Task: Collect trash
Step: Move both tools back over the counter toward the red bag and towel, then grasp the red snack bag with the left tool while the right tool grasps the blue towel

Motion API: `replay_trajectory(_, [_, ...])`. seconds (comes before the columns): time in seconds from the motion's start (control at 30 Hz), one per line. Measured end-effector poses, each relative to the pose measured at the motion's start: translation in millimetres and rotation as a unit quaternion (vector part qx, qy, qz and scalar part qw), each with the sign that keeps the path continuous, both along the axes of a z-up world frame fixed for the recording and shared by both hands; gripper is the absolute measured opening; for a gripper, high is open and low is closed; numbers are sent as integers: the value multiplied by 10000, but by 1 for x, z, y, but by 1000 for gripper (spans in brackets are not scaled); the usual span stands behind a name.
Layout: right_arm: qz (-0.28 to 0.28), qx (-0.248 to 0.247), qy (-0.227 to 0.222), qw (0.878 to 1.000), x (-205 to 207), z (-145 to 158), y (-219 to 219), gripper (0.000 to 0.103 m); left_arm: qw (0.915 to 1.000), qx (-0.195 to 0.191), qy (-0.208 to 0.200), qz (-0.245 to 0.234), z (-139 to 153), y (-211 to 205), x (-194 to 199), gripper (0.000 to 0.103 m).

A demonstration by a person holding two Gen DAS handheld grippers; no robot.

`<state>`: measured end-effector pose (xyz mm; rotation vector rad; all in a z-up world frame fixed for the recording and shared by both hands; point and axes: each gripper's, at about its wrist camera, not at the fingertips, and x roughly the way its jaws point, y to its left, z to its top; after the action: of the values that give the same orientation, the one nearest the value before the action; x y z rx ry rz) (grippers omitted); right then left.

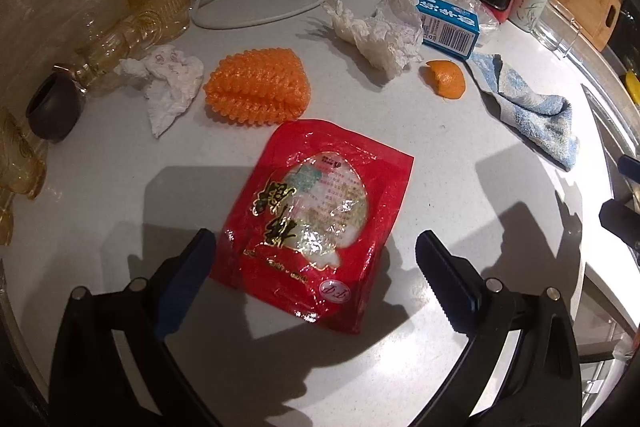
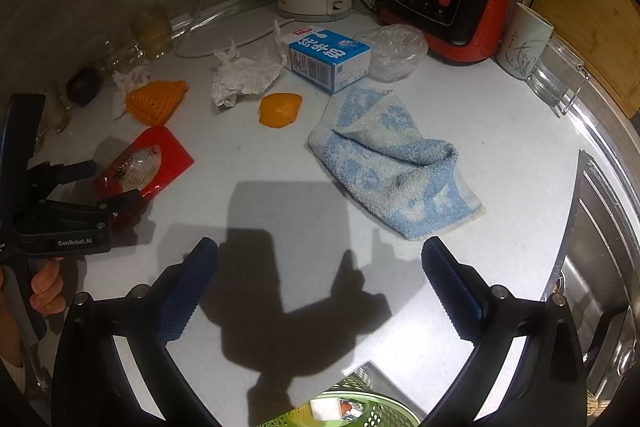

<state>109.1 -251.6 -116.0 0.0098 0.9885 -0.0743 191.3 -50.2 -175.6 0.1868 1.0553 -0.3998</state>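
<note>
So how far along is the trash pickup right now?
Early. Done: the green basket at the bottom of the right wrist view already holds something. In hand: the open left gripper straddles the red snack packet, not yet gripped; the right gripper is open and empty. Left: orange foam net, two crumpled tissues, orange peel, milk carton.

Bare counter [image 2: 500, 163] lies open ahead of the right gripper [image 2: 320, 279]. At one o'clock a towel [image 2: 384, 155] blocks; at eleven the red packet [image 2: 160, 155] and left gripper [image 2: 108, 187] crowd.
</note>
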Motion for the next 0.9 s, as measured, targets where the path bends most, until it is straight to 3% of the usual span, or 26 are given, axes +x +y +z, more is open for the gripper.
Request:
replay_trajectory(0.5, [-12, 2, 13, 10000, 27, -8, -8, 101, 9999, 117, 41, -45, -9, -9, 10, 95])
replay_trajectory(0.9, [-64, 5, -37, 10000, 59, -21, -49, 101, 9999, 110, 63, -107, -17, -16, 16, 93])
